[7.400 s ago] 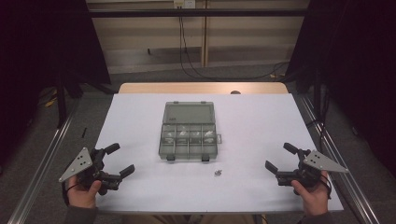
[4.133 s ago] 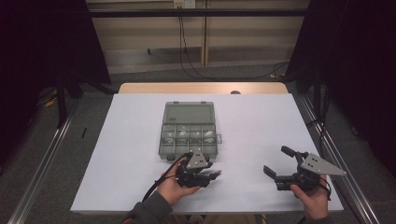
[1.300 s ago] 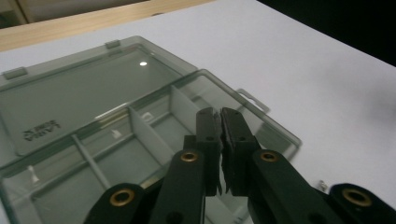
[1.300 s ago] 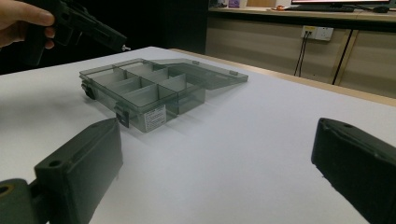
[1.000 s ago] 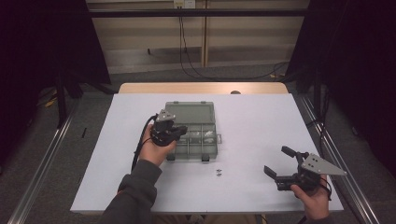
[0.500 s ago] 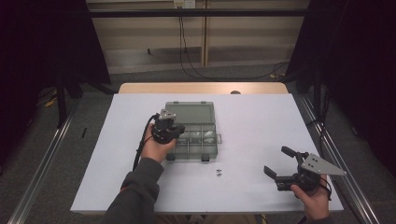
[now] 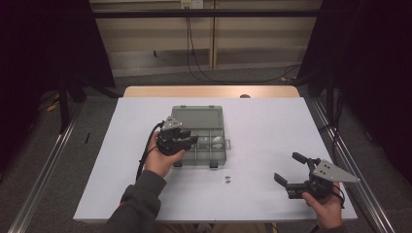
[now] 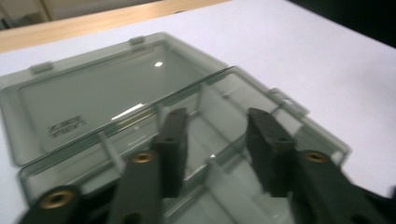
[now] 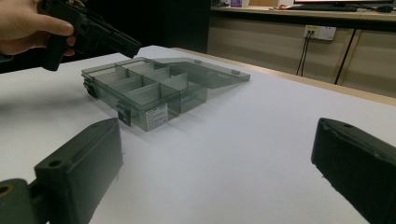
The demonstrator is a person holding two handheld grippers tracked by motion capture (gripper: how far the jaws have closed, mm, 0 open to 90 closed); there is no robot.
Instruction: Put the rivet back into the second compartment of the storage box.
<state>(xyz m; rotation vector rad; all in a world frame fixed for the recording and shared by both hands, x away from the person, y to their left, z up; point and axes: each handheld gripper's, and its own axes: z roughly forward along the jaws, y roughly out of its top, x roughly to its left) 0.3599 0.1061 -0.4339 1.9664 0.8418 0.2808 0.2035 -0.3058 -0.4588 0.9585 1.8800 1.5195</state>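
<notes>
Left claw hovered over box at table centre, jaws just opening, nothing between. High view showed screws beside box. Right claw apart, empty.

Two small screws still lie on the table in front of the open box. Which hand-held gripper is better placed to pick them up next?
Probably the left hand-held gripper: it hovers over the box, just behind the screws. The right hand-held gripper rests farther off, near the table's right edge.

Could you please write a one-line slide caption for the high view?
Left tool open over the open compartment box; right tool open at the table's corner.
</notes>
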